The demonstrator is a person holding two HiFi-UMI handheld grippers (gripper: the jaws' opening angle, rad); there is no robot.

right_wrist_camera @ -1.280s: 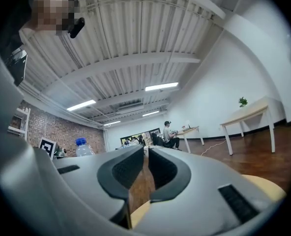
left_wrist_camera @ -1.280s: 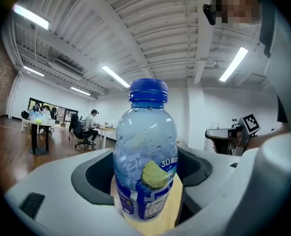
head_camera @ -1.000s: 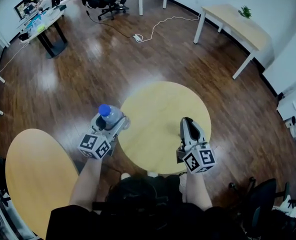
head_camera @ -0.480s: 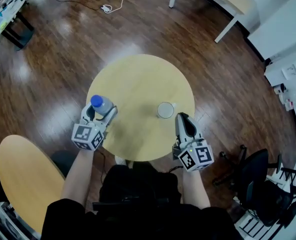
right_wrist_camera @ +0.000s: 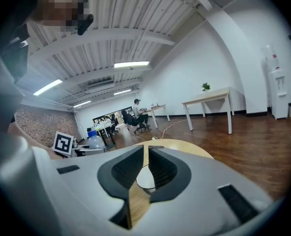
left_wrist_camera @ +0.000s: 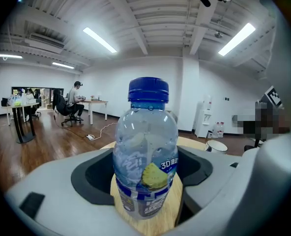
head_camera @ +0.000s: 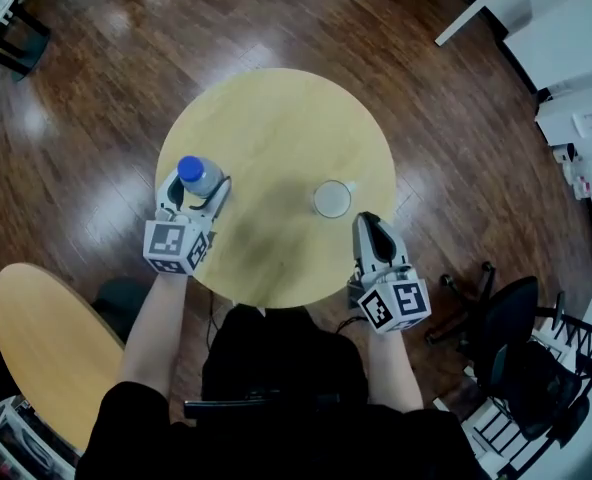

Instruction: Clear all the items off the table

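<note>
Item 1, water bottle [head_camera: 198, 176]: we are holding it upright in the left gripper [head_camera: 196, 190], jaws clamped on its body, at the left edge of the round table [head_camera: 276, 118]; we cannot tell whether it is resting on the top.

Item 2, white cup [head_camera: 332, 198]: sitting on the table, just ahead of the right gripper [head_camera: 369, 226], whose jaws are pressed together, empty.

We are judging the clearing barely begun, with neither item off the table.

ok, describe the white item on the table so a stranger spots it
Take the head view's central round wooden table. On its right half, just ahead of the right gripper, sits a low white round cup; unlike the clear blue-capped bottle in the left gripper, it's opaque and stands free.
</note>
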